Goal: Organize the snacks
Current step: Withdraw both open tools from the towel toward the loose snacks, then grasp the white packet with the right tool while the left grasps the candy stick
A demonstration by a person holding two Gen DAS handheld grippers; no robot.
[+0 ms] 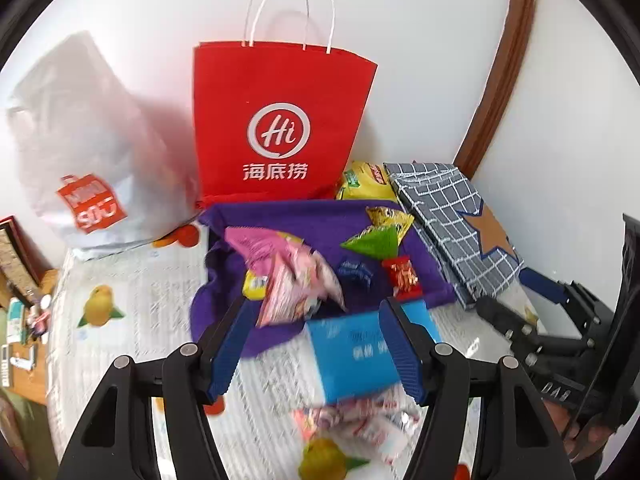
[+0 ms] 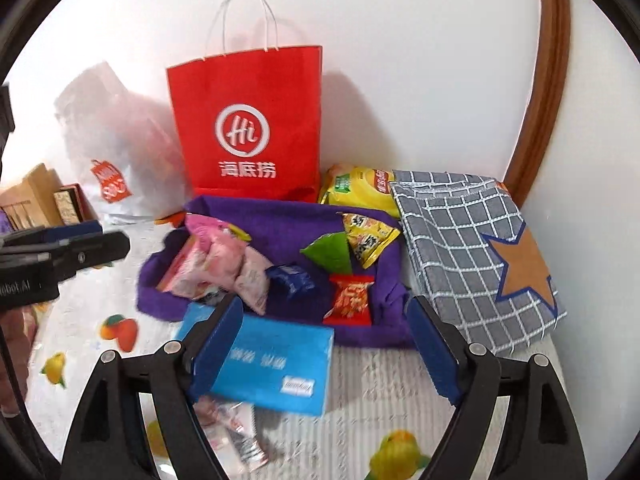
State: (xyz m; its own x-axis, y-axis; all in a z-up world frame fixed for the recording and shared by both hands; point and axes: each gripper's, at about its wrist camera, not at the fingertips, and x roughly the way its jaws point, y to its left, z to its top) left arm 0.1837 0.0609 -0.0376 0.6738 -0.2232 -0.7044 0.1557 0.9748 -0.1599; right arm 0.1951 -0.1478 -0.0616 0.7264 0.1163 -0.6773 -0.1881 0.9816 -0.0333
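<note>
A purple fabric tray (image 1: 280, 216) (image 2: 280, 220) lies on the fruit-print tablecloth and holds several snacks: a pink bag (image 1: 296, 276) (image 2: 224, 260), a green triangular packet (image 1: 376, 240) (image 2: 330, 254), a yellow packet (image 1: 388, 218) (image 2: 368, 240), a small blue sweet (image 1: 354, 272) (image 2: 292, 278) and a red packet (image 1: 402, 274) (image 2: 350, 296). A blue box (image 1: 352, 356) (image 2: 276, 368) lies in front of the tray, over a pink-and-white wrapped snack (image 1: 360, 424) (image 2: 232, 428). My left gripper (image 1: 316, 344) is open above the blue box. My right gripper (image 2: 324, 344) is open and empty near the tray's front edge.
A red paper bag (image 1: 280, 120) (image 2: 248, 120) stands against the wall behind the tray, with a white plastic bag (image 1: 88, 152) (image 2: 116, 148) to its left. A yellow chip bag (image 1: 364, 184) (image 2: 360, 190) and a checked grey cloth bag (image 1: 452, 224) (image 2: 476, 256) lie to the right.
</note>
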